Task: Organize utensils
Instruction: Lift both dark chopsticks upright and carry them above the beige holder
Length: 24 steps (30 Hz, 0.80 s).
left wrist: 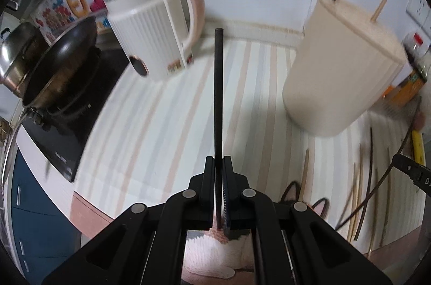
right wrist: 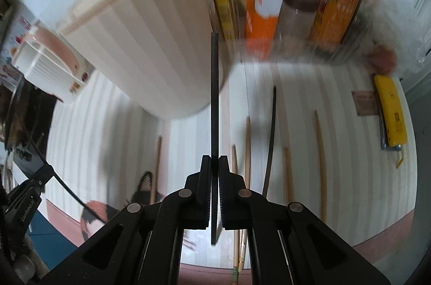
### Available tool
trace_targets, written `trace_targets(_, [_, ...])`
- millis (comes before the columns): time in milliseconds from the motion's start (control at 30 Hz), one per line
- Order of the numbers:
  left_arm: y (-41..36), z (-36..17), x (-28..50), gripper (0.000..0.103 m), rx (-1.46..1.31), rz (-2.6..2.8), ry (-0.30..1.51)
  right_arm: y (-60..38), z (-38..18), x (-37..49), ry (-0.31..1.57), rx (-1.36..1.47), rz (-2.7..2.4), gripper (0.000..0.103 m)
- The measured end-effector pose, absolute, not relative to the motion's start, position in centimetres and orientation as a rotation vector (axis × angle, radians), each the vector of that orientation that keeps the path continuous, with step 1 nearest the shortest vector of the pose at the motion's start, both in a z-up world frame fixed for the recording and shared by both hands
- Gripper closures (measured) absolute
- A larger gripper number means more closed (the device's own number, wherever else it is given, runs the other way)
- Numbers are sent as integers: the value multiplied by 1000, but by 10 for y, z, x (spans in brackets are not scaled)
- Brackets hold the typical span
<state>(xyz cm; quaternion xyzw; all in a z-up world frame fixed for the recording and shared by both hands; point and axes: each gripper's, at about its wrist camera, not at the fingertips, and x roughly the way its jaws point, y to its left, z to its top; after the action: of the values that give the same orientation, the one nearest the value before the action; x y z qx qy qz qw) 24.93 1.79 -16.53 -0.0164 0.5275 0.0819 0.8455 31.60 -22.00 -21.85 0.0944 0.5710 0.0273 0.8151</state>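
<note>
A: What does the left hand-held gripper [left wrist: 218,161] hold?
B: Its jaws are clamped on a thin black chopstick [left wrist: 218,96] pointing to twelve o'clock, above the striped surface [left wrist: 161,123].
A: And the right hand-held gripper [right wrist: 214,159]?
B: Clamped on another thin black chopstick [right wrist: 214,96]. The tall ribbed cream plastic utensil holder [right wrist: 150,42] stands at eleven o'clock; loose wooden chopsticks [right wrist: 320,163] lie at three o'clock
</note>
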Motion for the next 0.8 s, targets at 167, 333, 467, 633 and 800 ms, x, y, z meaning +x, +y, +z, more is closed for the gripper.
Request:
trace_targets(167, [19,-147,253,101,-47,168,1059,-216,-193,319,1153,198,70,98])
trace_targets(333, [16,-123,260,101,-61,162,991,-211,-168,324,1098,190,86,98])
trace_targets(467, [13,-94,262,101,-87,155,936,-212,-146,327,1067,202,103,98])
trace_targets(633, [10,-61,267,101,-125,142,889,-215,-109,332,1044,191,100,98])
trace_targets(800, [8,-24,271,101,-164,106,840,-222,-72,337,1005,190,117,98])
